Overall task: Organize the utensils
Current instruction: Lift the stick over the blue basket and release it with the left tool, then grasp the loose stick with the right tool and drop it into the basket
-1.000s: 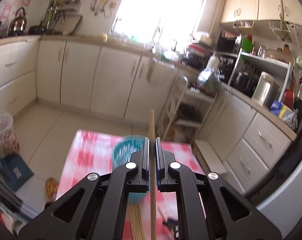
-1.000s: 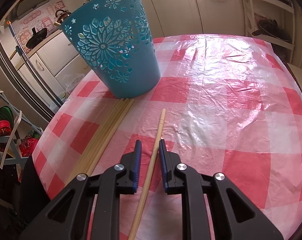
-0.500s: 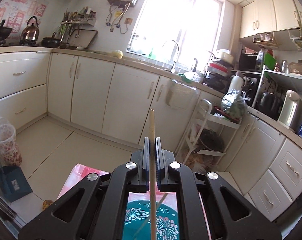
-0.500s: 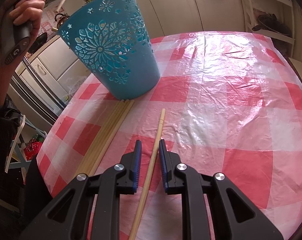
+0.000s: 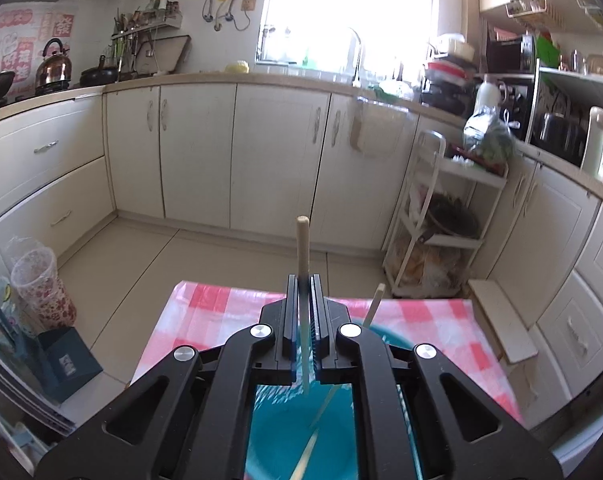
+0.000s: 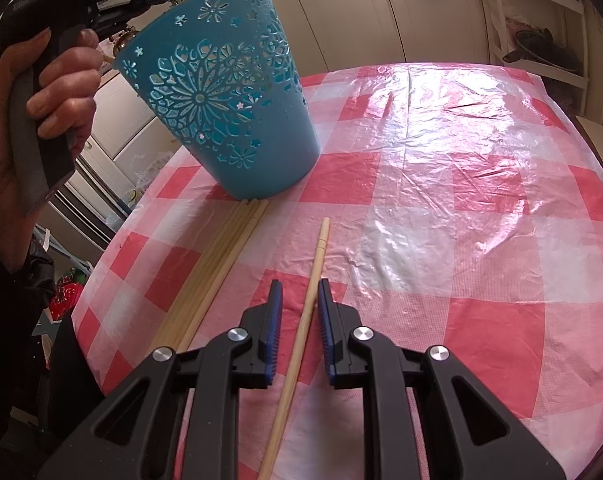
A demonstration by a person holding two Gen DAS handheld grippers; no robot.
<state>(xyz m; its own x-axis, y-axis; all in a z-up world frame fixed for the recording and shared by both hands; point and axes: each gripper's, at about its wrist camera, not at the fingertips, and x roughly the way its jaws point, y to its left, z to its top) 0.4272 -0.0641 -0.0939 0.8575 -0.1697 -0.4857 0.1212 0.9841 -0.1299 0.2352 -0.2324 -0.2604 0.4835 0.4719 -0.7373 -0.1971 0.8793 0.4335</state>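
I see the round table under its red-and-white checked plastic cloth [image 6: 441, 184], with the teal plastic bucket with cut-out flower patterns [image 6: 229, 112] standing at its far left. A bundle of pale wooden chopsticks [image 6: 217, 268] lies on the cloth with its far ends at the bucket's base. My left gripper [image 5: 302, 300] sits above the bucket's mouth, its fingers clamped on one upright wooden chopstick [image 5: 302, 240]. My right gripper [image 6: 299, 300] is low over the cloth, fingers narrowly apart, straddling a single loose chopstick [image 6: 315, 268] without pressing it.
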